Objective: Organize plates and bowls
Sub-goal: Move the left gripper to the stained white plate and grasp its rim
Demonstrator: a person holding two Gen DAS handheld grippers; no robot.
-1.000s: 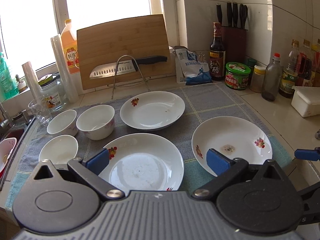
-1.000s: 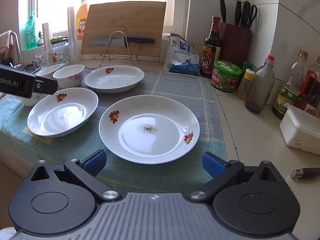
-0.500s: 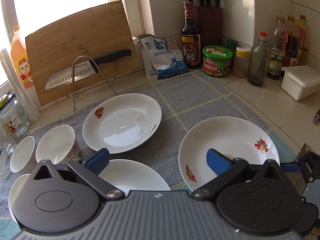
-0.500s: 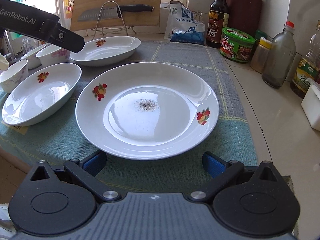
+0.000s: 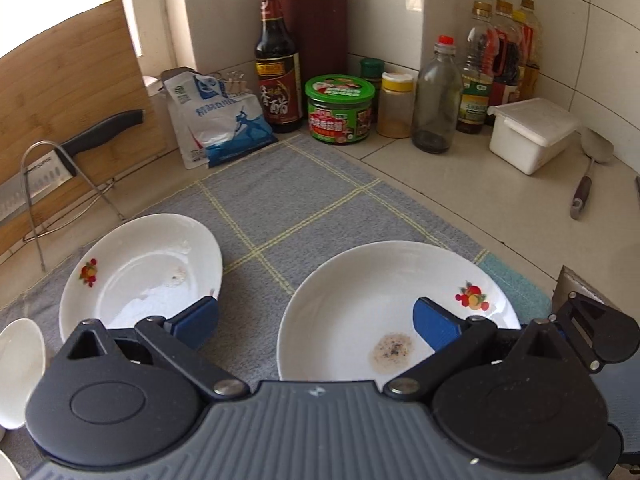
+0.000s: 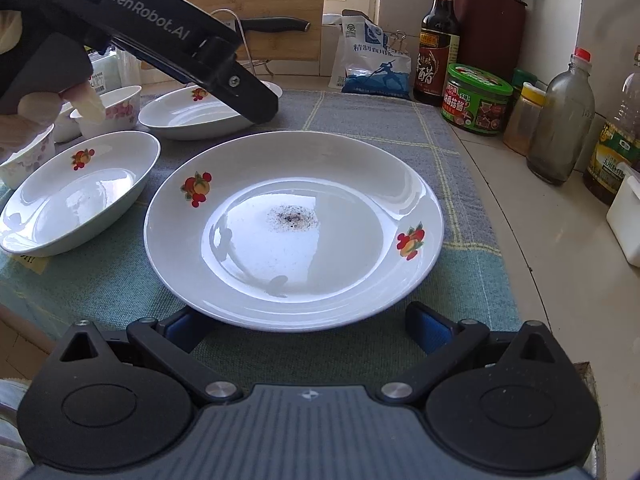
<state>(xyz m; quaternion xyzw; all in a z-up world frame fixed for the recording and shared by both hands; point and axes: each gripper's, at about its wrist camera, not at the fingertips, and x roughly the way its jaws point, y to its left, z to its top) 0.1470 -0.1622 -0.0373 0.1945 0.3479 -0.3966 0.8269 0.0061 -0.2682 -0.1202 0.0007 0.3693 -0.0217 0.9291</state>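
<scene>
1. Residue, a dark speckled patch, is sitting at the middle of the large round white plate with fruit decals (image 6: 294,232); nothing else is lying in it.
2. Beside it, the oval white dish with a fruit decal (image 6: 76,194) is holding only a faint film, and a second white dish (image 6: 192,114) farther back is showing a few small marks in the left wrist view.
3. Small white bowls with pink flower print (image 6: 116,110) are standing upright in a cluster at the far left, their insides hidden from both cameras.
4. The large plate is lying flat on the grey-and-teal checked cloth (image 6: 384,136) on the pale tiled surface (image 6: 560,248), its two decals facing each other across the rim; the oval dish's long axis is running from near left to far right.
5. The right gripper (image 6: 308,326) is standing wide apart and holding nothing, its blue pads (image 6: 430,326) flanking the plate's near rim, the left pad partly tucked under it.
6. The left gripper (image 5: 316,322) is hovering above the plates, also spread wide and empty.
7. Bare cloth is lying open behind the large plate, while the green-lidded jar (image 6: 476,98), the dark vinegar bottle (image 6: 436,40) and the clear glass bottle (image 6: 560,120) are crowding the right and back edges.
</scene>
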